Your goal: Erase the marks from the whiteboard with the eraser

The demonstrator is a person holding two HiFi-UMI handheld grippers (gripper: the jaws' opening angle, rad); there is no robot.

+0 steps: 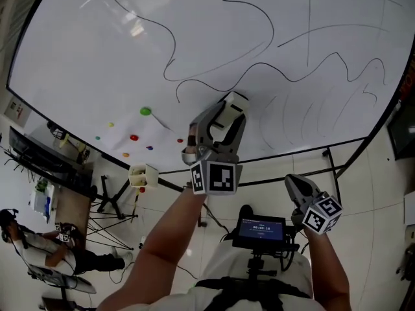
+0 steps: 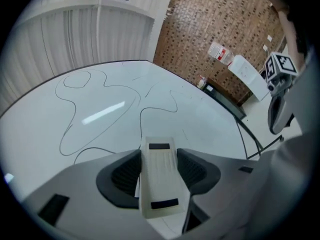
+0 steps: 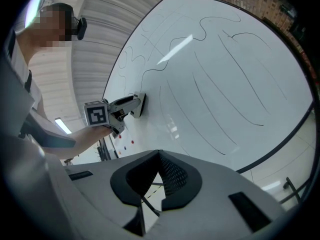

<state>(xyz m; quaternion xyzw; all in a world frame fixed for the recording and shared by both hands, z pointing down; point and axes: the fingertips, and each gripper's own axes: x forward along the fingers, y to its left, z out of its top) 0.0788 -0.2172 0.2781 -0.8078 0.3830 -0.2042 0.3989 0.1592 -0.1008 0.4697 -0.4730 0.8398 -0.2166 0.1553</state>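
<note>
The whiteboard (image 1: 78,50) carries black wavy marker lines (image 1: 170,50) over most of its face. My left gripper (image 1: 225,116) is shut on a white eraser (image 1: 235,100), which sits against the board's lower middle, just under a curved line. In the left gripper view the eraser (image 2: 159,176) lies lengthwise between both pads, with the board (image 2: 100,114) ahead. My right gripper (image 1: 299,188) hangs lower, below the board's bottom edge; its jaws (image 3: 159,155) meet at the tips with nothing held. The right gripper view shows the left gripper (image 3: 134,107) at the board.
Small coloured magnets (image 1: 145,111) dot the board's lower left. The board's black stand (image 1: 331,157) runs below its bottom edge. A small screen (image 1: 259,230) sits at my chest. A person (image 1: 39,245) is seated at the far lower left. A brick wall (image 2: 220,29) lies beyond the board.
</note>
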